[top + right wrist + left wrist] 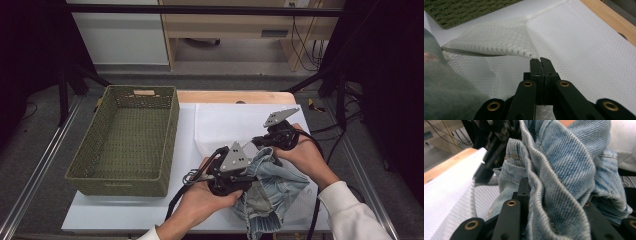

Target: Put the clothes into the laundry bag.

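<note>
A bundle of light blue denim (272,187) is being held by the left gripper (239,184) at the near right of the table (125,212), partly on a white mesh bag (225,125) spread over the white surface. In the left gripper view the jaws are standing partly apart with a thick fold of the denim (564,170) packed between them — the cloth is being pinched, and it is draping over both jaws toward the camera. The right gripper (264,142) is being held just beyond the denim, close to the left one. In the right gripper view its jaws (541,62) are pressed fully together on the edge of the mesh bag (499,40), and one layer of the mesh is being lifted off the layer beneath, so that a flat mouth is being opened toward the denim (444,95), which is blurred at the lower left of that view. A green woven basket (167,135) is standing at the left of the table, just beside the bag and well apart from both grippers — a small tan tag is fixed inside its far wall.
</note>
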`<state>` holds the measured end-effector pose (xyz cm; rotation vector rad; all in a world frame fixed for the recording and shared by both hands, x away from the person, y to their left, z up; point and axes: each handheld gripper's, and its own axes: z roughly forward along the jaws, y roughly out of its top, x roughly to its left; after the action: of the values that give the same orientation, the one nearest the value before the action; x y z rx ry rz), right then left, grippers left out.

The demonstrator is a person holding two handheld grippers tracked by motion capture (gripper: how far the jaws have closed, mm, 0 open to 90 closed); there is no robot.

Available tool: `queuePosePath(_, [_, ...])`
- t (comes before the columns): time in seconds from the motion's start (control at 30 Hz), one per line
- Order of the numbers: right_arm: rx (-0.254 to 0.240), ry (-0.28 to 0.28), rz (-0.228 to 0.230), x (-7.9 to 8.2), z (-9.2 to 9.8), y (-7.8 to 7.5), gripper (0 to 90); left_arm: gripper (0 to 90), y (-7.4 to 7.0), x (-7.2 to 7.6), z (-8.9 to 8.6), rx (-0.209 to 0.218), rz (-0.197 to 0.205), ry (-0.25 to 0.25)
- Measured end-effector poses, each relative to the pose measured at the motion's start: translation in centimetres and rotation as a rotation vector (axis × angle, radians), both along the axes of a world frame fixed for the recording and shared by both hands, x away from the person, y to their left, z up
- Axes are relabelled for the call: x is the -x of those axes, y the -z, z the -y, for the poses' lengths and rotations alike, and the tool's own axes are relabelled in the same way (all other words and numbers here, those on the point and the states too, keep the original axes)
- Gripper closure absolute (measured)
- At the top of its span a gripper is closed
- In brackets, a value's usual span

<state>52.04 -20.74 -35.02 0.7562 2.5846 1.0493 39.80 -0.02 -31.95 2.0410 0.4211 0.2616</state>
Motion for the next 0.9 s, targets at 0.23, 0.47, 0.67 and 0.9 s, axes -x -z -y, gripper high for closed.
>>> queuePosePath(0.23, [-0.003,-0.013,0.002,0.4,-0.4,-0.1,90.0,69.5,1.6,-0.5,0.5,0.006,0.004,-0.005])
queuePosePath(0.47, [-0.007,-0.022,0.012,0.8,-0.6,-0.4,90.0,69.5,2.3,-0.7,0.9,-0.008,0.007,-0.013])
queuePosePath(0.67, [-0.023,-0.038,0.021,1.5,-0.6,-0.8,90.0,69.5,3.9,-1.8,0.3,-0.026,-0.010,-0.053])
queuePosePath(0.9, [-0.018,-0.047,0.025,2.3,-0.7,-1.2,90.0,69.5,4.3,-1.9,-0.4,0.006,-0.006,-0.061])
